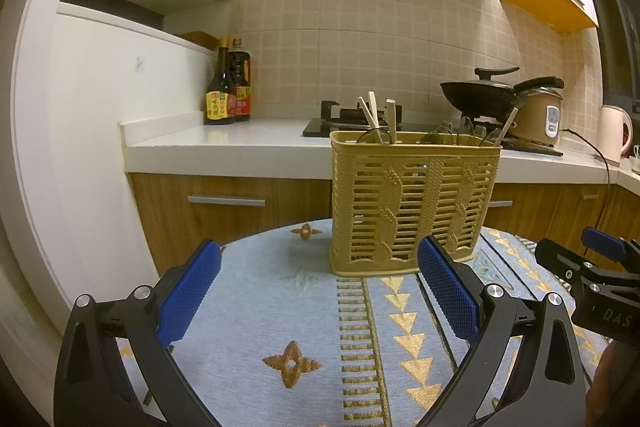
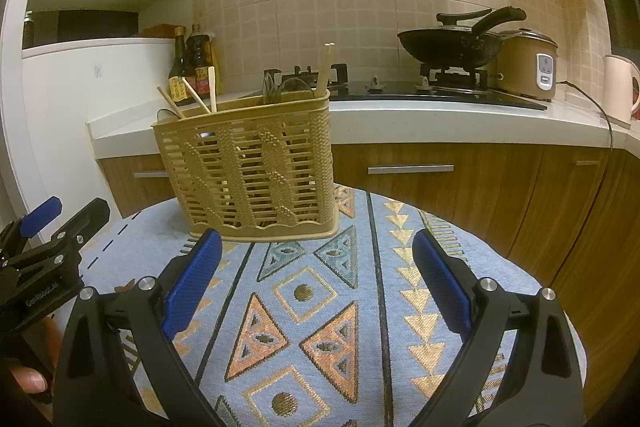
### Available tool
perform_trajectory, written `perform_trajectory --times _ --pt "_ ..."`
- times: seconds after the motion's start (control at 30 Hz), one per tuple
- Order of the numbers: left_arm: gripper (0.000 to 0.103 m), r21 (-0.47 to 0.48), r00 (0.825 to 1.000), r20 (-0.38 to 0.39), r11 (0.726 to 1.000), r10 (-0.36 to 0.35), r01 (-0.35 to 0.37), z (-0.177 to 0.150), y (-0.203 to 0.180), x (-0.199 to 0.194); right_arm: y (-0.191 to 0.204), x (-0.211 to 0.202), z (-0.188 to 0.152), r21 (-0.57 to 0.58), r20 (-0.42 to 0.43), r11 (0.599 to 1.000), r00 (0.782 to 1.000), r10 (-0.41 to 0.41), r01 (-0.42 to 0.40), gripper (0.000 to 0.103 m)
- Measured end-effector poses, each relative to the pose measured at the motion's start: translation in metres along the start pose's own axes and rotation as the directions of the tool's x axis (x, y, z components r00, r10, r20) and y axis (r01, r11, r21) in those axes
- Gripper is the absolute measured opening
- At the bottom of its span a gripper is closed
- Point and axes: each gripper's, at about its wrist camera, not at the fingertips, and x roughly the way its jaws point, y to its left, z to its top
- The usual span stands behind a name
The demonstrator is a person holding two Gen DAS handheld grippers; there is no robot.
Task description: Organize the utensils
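A tan slotted utensil basket stands upright on a round table with a blue patterned cloth. Chopsticks and spoons stick out of its top. The basket also shows in the right wrist view with chopsticks. My left gripper is open and empty, just in front of the basket. My right gripper is open and empty, in front of the basket's right end. Each gripper shows at the edge of the other's view.
Behind the table runs a white kitchen counter with wooden drawers. On it stand two sauce bottles, a gas hob with a black wok, a rice cooker and a kettle.
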Motion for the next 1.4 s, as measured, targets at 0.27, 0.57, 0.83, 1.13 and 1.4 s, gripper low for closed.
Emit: perform_trajectory --times 0.27,0.57,0.83,1.13,1.4 --pt "0.095 -0.007 1.000 -0.004 1.000 -0.001 0.001 0.0001 0.0000 0.0037 0.0015 0.0008 0.0010 -0.003 -0.002 1.000 1.000 -0.007 0.007 0.092" --pt "0.095 -0.007 1.000 -0.008 1.000 0.001 -0.001 -0.0002 -0.0004 0.0036 0.0019 0.0019 0.0008 -0.002 -0.003 1.000 1.000 -0.008 0.008 0.092" --pt "0.095 -0.011 1.000 -0.024 1.000 0.005 -0.005 -0.0011 0.0013 0.0060 0.0015 0.0025 0.0003 0.005 -0.005 1.000 1.000 -0.008 0.008 0.094" --pt "0.095 -0.010 1.000 -0.024 1.000 0.003 -0.003 -0.0013 0.0016 0.0060 0.0019 0.0025 -0.0001 0.005 -0.007 1.000 1.000 -0.011 0.011 0.095" --pt "0.095 -0.008 1.000 -0.028 1.000 0.000 -0.001 -0.0011 0.0014 0.0061 0.0018 0.0029 -0.0004 0.004 -0.008 1.000 1.000 -0.009 0.009 0.095"
